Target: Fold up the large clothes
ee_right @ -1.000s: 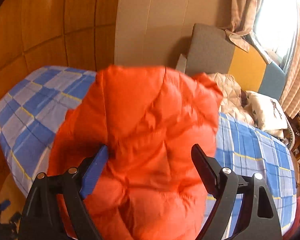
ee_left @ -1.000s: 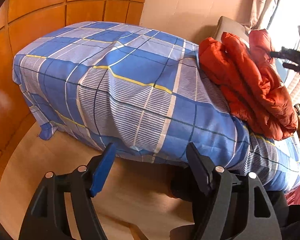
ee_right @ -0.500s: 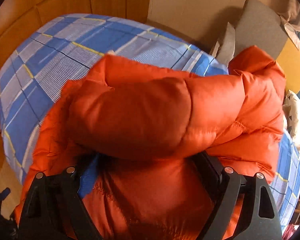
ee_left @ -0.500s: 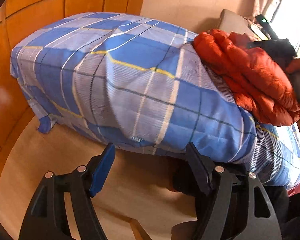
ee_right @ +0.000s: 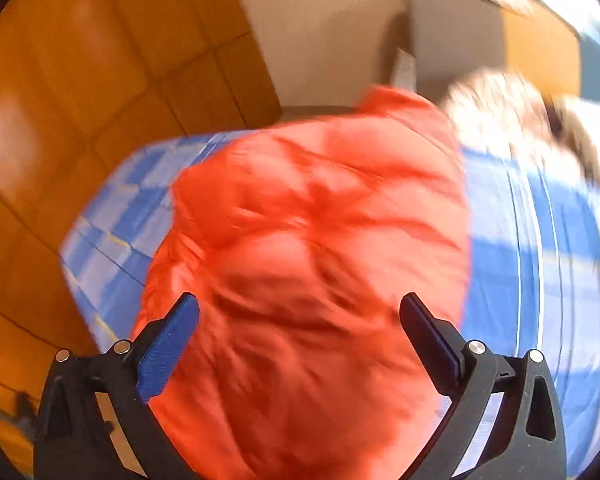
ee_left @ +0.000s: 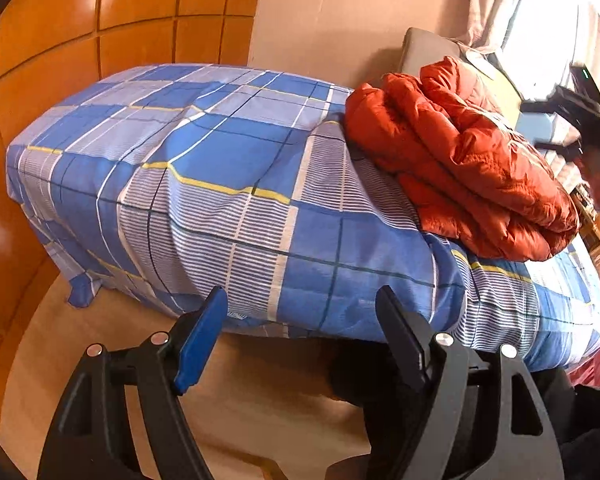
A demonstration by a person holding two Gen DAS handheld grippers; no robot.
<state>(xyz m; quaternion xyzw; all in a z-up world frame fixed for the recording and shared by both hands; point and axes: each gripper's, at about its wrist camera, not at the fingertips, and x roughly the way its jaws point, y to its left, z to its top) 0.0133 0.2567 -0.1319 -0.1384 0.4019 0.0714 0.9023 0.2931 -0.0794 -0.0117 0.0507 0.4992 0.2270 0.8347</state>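
An orange puffer jacket [ee_left: 460, 152] lies bunched and folded on the blue checked bed sheet [ee_left: 220, 168], near the head end. My left gripper [ee_left: 302, 296] hangs over the wooden floor at the bed's near edge, well away from the jacket. It is open with nothing between its fingers, and its jaws are spreading slightly. The right wrist view is blurred by motion. There my right gripper [ee_right: 299, 304] hovers above the jacket [ee_right: 312, 220]. Its jaws are opening wide and the pads are clear of the fabric. In the left wrist view the right gripper [ee_left: 540, 126] shows beyond the jacket.
Orange wood panels [ee_left: 100, 40] close the left side, with a pale wall behind the bed. A grey cushion [ee_left: 424, 48] stands at the head end beside a pale garment heap [ee_right: 500, 112]. Something dark [ee_left: 352, 372] sits under the bed edge. Bare floor [ee_left: 260, 380] lies below my left gripper.
The right gripper, closed around a thick fold of the jacket half a second ago, has let go and drawn back. The jacket now rests on the bed. The left gripper shifted slightly.
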